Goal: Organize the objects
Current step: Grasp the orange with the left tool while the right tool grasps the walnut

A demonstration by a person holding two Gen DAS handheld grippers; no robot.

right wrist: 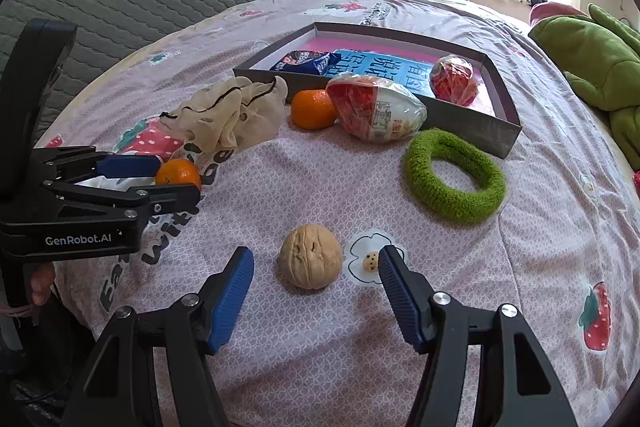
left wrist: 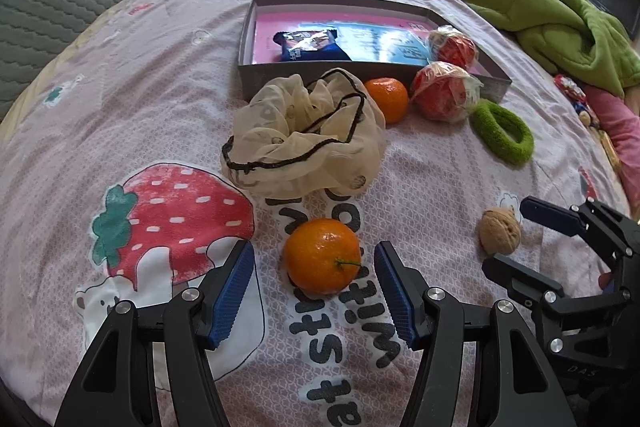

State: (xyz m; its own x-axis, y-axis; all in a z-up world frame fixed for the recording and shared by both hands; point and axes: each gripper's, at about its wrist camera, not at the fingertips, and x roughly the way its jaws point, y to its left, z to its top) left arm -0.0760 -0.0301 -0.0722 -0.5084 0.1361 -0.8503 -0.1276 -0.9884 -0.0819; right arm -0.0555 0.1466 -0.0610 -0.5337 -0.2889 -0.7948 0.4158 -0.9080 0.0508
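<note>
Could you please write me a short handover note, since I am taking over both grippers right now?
Left gripper: jaws open, either side of the near tangerine, not pressing it.
Right gripper: jaws open, framing the walnut, not gripping.
Already in the grey box: a blue snack packet and one red wrapped ball.
Left on the bedspread: both fruits above, second tangerine, red-and-white wrapped packet, green ring, cream mesh bag.

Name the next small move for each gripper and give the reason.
Probably close both: the left gripper stands open around the near orange, the right gripper open around the walnut. Neither is touched yet, and the box waits beyond.
</note>
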